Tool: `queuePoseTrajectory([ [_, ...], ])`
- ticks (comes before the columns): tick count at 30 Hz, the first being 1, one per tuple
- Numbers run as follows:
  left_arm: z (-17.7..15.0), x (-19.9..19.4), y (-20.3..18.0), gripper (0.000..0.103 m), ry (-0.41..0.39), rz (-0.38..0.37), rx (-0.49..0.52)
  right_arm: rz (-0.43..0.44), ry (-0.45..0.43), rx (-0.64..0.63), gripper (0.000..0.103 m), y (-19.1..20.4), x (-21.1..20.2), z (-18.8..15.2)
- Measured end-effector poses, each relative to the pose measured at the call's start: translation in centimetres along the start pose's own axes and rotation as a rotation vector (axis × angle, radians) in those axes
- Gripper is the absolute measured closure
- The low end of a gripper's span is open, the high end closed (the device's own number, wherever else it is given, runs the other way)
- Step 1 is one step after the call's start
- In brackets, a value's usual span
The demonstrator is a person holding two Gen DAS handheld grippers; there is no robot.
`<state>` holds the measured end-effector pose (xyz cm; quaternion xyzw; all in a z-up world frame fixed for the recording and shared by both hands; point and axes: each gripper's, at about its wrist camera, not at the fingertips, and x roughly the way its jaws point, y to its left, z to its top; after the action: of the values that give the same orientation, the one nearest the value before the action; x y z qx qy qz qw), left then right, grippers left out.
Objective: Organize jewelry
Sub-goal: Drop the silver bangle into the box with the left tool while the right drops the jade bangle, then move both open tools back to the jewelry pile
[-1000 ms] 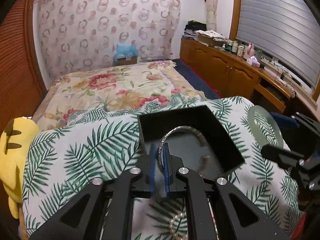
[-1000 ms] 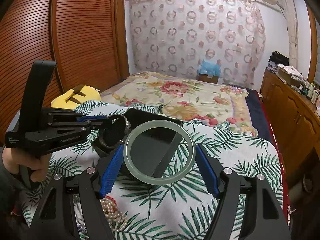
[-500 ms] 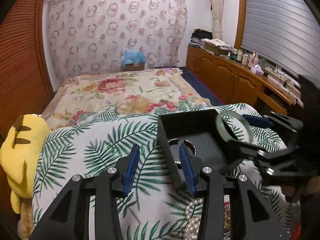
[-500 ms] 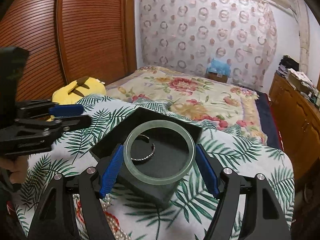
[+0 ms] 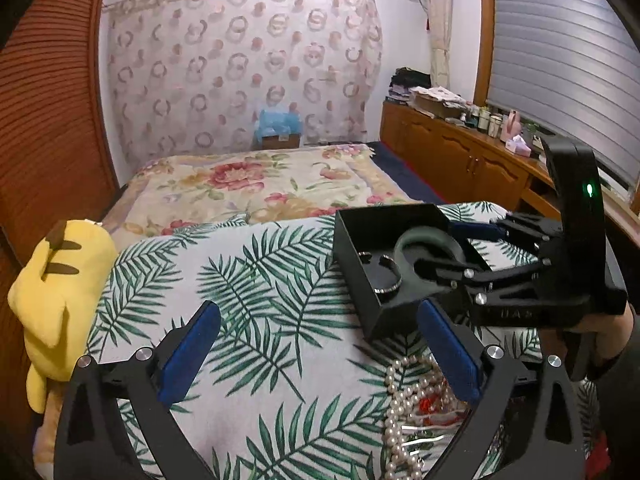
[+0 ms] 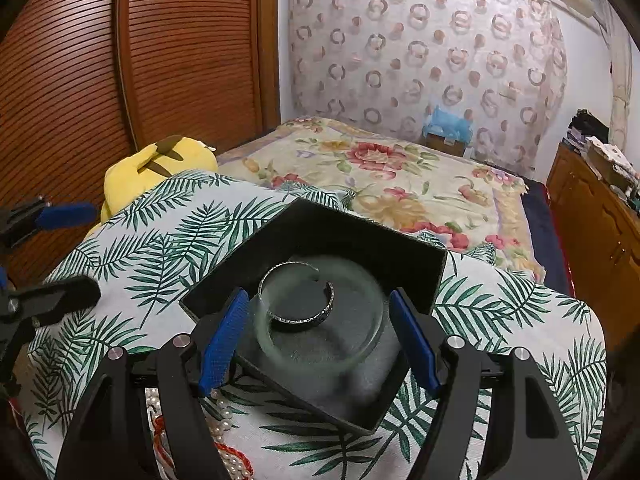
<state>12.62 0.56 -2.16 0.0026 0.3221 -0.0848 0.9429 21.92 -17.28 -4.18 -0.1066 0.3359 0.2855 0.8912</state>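
A black open box sits on the palm-leaf cloth. A silver open bangle lies flat inside it. My right gripper is shut on a pale green jade bangle. It holds this ring low over the box, above the silver one. My left gripper stands to the left of the box over bare cloth. Its jaws are opening wide with nothing between them. A pearl necklace lies in a heap near the front.
A yellow plush toy leans at the cloth's left edge. Behind lies a bed with a floral cover. Wooden cabinets run along the right wall. Red cord jewelry lies with the pearls.
My left gripper let go of the silver bangle in the box, opened wide and drew back to the left. My right gripper brought the jade bangle down over the box.
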Motion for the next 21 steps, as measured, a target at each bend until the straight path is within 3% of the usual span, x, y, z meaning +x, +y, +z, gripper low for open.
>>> queuePoseTrajectory([
  [9,-2.2,-0.6,-0.7,0.008,0.031,-0.018,0.021,-0.016,-0.032,0.024,0.027,-1.0,-2.7,-1.0],
  [14,-3.7,-0.8,-1.4,0.008,0.057,0.017,0.046,-0.005,-0.044,0.04,0.027,-1.2,-6.0,-3.4],
  [21,-6.0,-0.5,-1.8,0.008,0.138,-0.008,0.069,0.044,-0.034,0.057,0.03,0.0,-9.1,-7.2],
])
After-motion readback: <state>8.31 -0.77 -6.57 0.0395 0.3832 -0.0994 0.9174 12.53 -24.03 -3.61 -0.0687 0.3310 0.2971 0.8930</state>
